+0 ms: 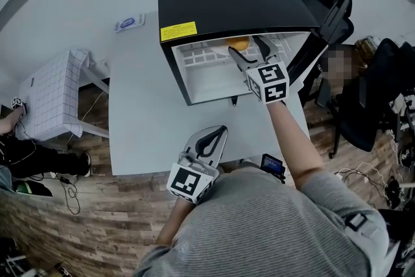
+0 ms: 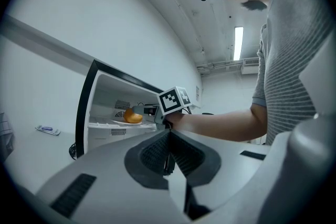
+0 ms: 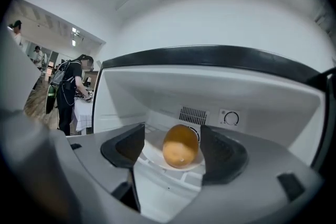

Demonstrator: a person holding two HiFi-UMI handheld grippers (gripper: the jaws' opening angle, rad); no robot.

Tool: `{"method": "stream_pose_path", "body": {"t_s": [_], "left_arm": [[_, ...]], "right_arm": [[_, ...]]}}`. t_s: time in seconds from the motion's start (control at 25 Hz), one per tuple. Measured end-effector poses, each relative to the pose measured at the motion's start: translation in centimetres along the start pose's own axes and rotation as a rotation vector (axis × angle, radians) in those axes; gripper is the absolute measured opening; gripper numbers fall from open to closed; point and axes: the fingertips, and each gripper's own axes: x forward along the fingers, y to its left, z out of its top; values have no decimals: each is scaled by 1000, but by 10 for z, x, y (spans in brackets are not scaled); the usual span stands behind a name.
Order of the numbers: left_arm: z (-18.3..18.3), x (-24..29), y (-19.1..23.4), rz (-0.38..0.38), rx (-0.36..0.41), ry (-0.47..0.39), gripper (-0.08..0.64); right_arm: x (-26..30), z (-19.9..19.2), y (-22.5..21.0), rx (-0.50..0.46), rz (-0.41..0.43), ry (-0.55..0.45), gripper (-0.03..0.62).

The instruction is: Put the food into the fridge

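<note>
The black fridge (image 1: 227, 3) stands at the 12 o'clock end of the pale grey surface (image 1: 142, 113). Its front is open toward the person, showing a white interior and a white shelf (image 1: 207, 58). The orange food (image 1: 237, 43), a rounded piece, is already inside the fridge, lying on a small white plate (image 3: 152, 157) on that shelf, toward the back wall. In the right gripper view a vent grille (image 3: 193, 114) sits on the back wall just behind the food at 12 o'clock, with a round dial (image 3: 230, 118) at about 1 o'clock from it. The right gripper (image 1: 246, 50) reaches into the fridge opening, its marker cube just outside the front edge. Its fingers (image 3: 126, 147) are spread wide with the food seen between them. A clear gap shows on the left side, while the right finger stands very near the food and contact there cannot be told. The left gripper (image 1: 217, 136) is at the 6 o'clock edge of the surface, close to the person's grey striped shirt and well apart from the fridge. Its fingers (image 2: 152, 152) are pressed together with nothing between them, pointing toward the fridge. A yellow label (image 1: 178, 30) lies on the fridge's top front edge at 10 o'clock from the food. A small blue and white packet (image 1: 130, 23) rests on the surface at 9 o'clock from the fridge. A black chair (image 1: 331, 10) stands at 3 o'clock beside the fridge.
</note>
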Motion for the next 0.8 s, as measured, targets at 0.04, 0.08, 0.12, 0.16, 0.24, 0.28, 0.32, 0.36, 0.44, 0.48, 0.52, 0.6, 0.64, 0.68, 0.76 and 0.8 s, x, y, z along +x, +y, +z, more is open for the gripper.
{"method": "stream_pose_path", "body": {"t_s": [0.04,0.08,0.12,0.16,0.24,0.28,0.32,0.36,0.44,0.48,0.52,0.6,0.64,0.68,0.76,0.8], "left_arm": [[0,0,0,0,0,-1,11],[0,0,-1,-1,0,-2,11],[1,0,-1,-1,2,-3,11],[1,1,-2,-2,3,-4,11],[1,1,-4,-4,5,-3,11],[1,1,-4,-5,4,-1,11],[0,2,-5,-5,4,1,11],[0,2,-5,-6,4,2,11],[-3,2,-6,-5,3,8,11],[-4,2,-7,-4,4,7,11],[-3,2,-7,-3,4,5,11],[-2,2,-8,-5,5,5,11],[-3,3,-9,-6,6,7,11],[-3,3,-9,-8,6,9,11],[-4,4,-10,-8,4,9,11],[-4,4,-10,-7,4,9,11]], "right_arm": [[-2,-1,0,2,-2,2,321],[-4,-3,0,5,-5,6,321],[-5,-5,0,7,-8,11,321],[-7,-7,0,9,-11,16,321],[-10,-9,0,8,-13,23,321],[-11,-9,-1,6,-14,23,319],[-12,-9,-2,4,-15,21,319],[-14,-9,-2,3,-16,19,319],[-16,-8,-4,-5,-23,17,313],[-18,-9,-6,-10,-29,16,291],[-19,-8,-7,-16,-39,15,239],[-23,-8,-12,-32,-68,10,130],[-24,-8,-14,-44,-81,9,73],[-25,-8,-16,-57,-89,9,32],[-26,-9,-16,-70,-90,9,14],[-26,-10,-16,-71,-86,9,12]]}}
